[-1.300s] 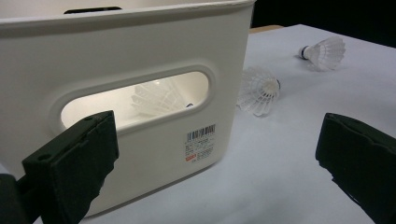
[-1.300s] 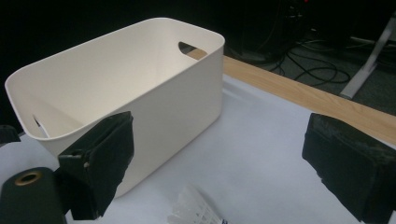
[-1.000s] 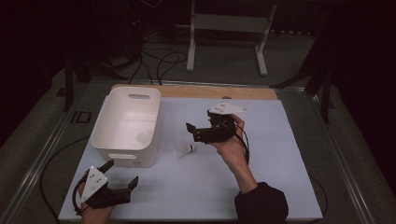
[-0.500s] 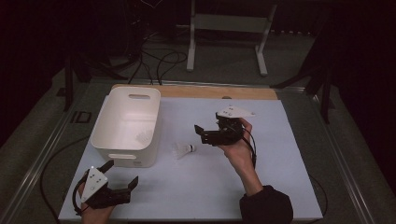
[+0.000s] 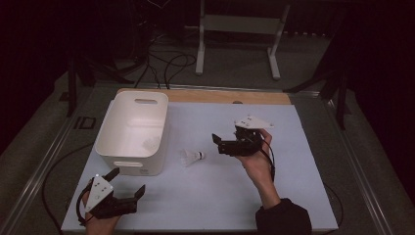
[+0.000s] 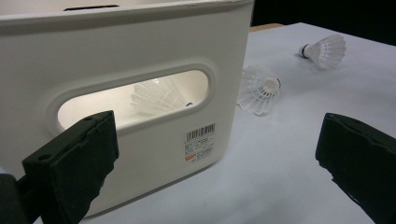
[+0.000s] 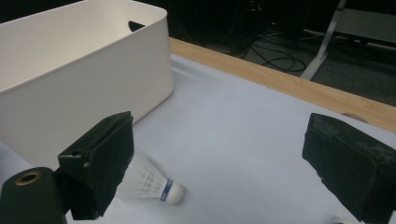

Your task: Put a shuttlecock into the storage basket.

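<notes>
A white shuttlecock (image 5: 192,157) lies on the white table cover just right of a white bin (image 5: 117,147). Another shuttlecock (image 5: 149,144) rests inside the bin and shows through the handle slot (image 6: 154,95). In the left gripper view two shuttlecocks lie on the table, one beside the bin (image 6: 259,88) and one farther off (image 6: 324,49). My right gripper (image 5: 222,144) hovers open a little right of the shuttlecock (image 7: 149,186), jaws pointing at the bin (image 7: 84,74). My left gripper (image 5: 128,181) is open near the front left corner, facing the bin's near wall (image 6: 140,46).
A wooden strip (image 5: 225,96) runs along the table's far edge. Beyond it on the floor are cables (image 5: 171,63) and a metal stand (image 5: 240,29). Metal rails flank the table on both sides.
My right gripper has drifted to the right, away from the bin and the shuttlecock on the table. The left gripper has stayed where it was.
</notes>
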`<state>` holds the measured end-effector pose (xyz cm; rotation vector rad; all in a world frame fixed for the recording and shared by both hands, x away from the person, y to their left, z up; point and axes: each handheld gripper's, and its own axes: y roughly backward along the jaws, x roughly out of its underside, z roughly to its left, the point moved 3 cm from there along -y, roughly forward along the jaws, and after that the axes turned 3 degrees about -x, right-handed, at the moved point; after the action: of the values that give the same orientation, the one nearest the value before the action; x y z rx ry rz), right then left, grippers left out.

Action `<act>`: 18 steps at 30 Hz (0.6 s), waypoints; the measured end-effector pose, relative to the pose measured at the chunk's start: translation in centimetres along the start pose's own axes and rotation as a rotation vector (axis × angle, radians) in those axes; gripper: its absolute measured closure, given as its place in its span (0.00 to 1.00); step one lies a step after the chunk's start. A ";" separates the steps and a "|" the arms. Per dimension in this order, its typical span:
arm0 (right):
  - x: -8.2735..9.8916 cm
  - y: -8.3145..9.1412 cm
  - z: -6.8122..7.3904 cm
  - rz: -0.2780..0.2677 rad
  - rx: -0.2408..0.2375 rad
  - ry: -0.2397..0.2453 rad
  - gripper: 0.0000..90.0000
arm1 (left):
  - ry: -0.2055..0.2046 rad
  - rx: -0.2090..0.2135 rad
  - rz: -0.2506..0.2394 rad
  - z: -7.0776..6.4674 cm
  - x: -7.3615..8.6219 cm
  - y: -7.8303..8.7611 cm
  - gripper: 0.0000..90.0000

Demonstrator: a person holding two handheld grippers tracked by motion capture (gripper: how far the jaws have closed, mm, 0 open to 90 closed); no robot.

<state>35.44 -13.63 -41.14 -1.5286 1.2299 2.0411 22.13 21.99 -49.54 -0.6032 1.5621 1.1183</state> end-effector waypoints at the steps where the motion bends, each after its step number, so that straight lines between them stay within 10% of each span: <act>1: 0.1 0.1 -0.1 0.001 0.003 0.000 0.10 | 0.001 -0.001 0.000 0.0 0.0 0.0 0.00; 18: 1.1 1.0 -1.6 0.018 0.040 -0.017 0.10 | 0.001 0.000 -0.002 -0.1 0.0 0.0 0.00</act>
<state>35.31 -15.68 -41.80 -1.4847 1.2755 2.0237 22.15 21.92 -49.55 -0.6055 1.5620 1.1172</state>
